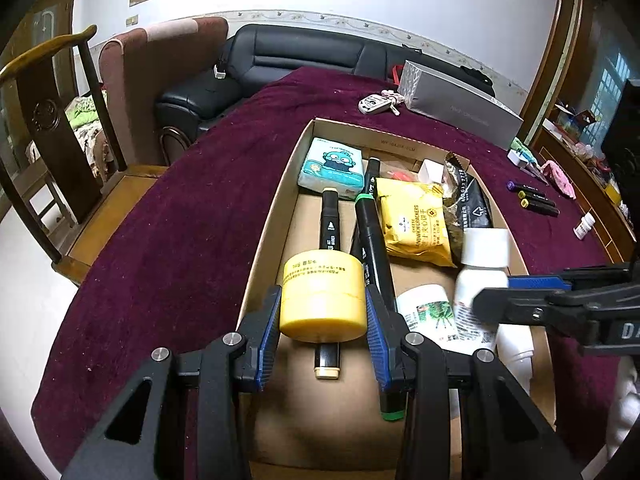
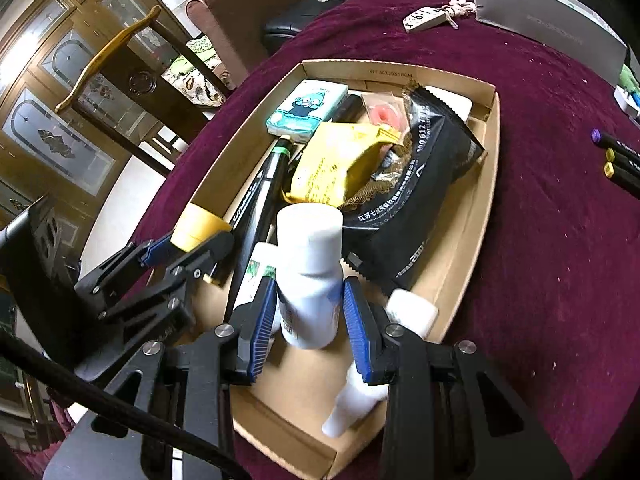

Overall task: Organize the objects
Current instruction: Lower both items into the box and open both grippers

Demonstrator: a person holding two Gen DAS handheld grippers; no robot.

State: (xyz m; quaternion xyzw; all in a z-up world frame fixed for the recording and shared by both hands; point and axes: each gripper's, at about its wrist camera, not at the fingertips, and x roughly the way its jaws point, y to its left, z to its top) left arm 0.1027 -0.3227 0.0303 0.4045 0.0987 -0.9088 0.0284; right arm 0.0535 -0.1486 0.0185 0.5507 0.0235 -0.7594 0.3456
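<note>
While markers [image 1: 370, 236] crowd the box [image 1: 264, 240], fingers pinch yellow jar [image 1: 322, 300] and white bottle [image 2: 310, 276].

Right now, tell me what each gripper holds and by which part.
Left gripper clamps the round yellow plastic jar by its sides. Right gripper clamps the white plastic bottle by its lower body.

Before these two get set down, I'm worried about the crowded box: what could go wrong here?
1. The yellow jar in the left gripper hangs over two markers; set on them, it could tip.
2. The white bottle in the right gripper may knock the white bottles lying beside it.
3. The grippers are close together and could collide.
</note>
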